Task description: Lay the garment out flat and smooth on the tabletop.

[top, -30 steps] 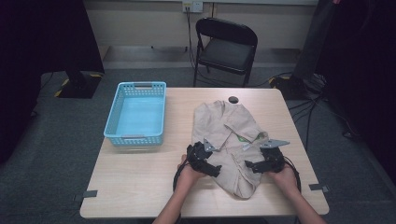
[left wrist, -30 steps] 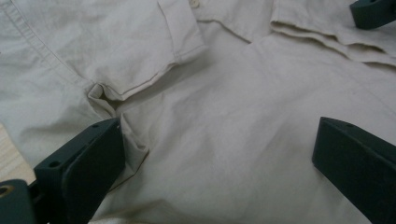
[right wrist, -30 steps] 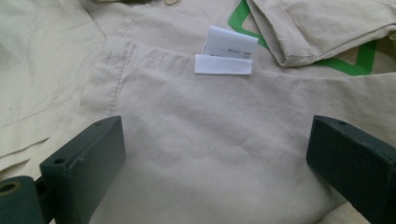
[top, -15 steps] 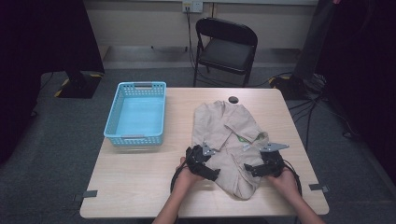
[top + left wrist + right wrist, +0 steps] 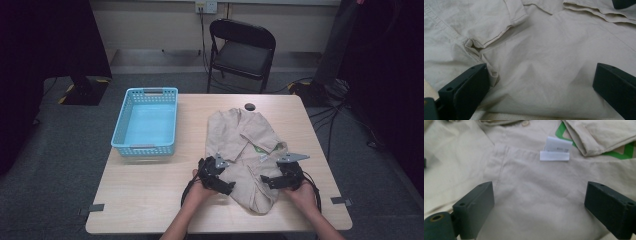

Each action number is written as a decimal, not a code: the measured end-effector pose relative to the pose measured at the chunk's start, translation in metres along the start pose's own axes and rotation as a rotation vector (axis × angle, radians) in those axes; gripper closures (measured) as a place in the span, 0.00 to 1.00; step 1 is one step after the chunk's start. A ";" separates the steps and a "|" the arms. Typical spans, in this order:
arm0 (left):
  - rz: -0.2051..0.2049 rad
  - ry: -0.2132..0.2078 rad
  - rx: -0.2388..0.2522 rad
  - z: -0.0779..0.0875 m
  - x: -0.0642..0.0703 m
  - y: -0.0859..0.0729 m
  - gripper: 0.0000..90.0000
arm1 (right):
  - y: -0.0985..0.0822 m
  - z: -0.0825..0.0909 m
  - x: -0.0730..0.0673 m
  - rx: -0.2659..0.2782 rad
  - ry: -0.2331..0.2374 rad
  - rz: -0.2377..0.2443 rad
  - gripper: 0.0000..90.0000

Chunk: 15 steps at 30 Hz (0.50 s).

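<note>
A beige shirt [image 5: 245, 140] lies spread on the right half of the table, with a green print [image 5: 261, 148] near its middle. At the shirt's near left edge my left gripper [image 5: 226, 184] rests on the cloth and points right. Its jaws stand wide apart over smooth cloth [image 5: 544, 57], the left one against a small fold. My right gripper [image 5: 267, 181] lies on the shirt's near right side, pointing left. Its jaws have just been closing slightly and still stand wide, with flat fabric [image 5: 536, 182] between them, below a white label [image 5: 555, 151].
A light blue basket [image 5: 143, 146] stands on the table's left half. A small black disc [image 5: 249, 106] sits at the far edge. A black folding chair [image 5: 242, 50] stands behind the table [image 5: 150, 190]. Cables trail from both grippers toward the near edge.
</note>
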<state>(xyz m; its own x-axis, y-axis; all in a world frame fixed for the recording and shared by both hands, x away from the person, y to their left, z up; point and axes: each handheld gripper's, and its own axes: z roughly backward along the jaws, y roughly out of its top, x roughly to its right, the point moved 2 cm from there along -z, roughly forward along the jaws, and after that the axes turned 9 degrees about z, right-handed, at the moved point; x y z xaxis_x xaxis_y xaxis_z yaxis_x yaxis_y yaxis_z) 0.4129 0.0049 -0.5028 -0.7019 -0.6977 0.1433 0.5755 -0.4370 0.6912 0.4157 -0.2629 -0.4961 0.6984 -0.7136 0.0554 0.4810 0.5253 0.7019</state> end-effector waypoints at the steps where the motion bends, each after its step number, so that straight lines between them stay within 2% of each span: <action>1: 0.000 0.000 0.000 0.000 0.000 0.000 0.00 | 0.002 0.000 0.001 0.008 0.007 -0.011 0.12; 5: 0.000 -0.001 0.000 0.000 0.000 0.000 0.00 | 0.013 -0.001 0.007 0.036 -0.004 0.005 0.20; 10: -0.003 -0.007 0.000 0.000 -0.001 0.000 0.00 | 0.029 -0.006 0.017 0.057 -0.028 0.020 0.40; 15: -0.004 -0.008 -0.001 0.000 -0.001 0.000 0.00 | 0.041 -0.012 0.032 0.063 -0.095 0.031 0.50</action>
<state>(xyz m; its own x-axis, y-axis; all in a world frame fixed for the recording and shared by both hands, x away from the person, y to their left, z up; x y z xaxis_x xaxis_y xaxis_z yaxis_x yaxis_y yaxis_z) 0.4135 0.0056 -0.5028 -0.7074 -0.6915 0.1466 0.5733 -0.4398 0.6913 0.4645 -0.2584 -0.4741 0.6579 -0.7394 0.1426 0.4237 0.5200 0.7416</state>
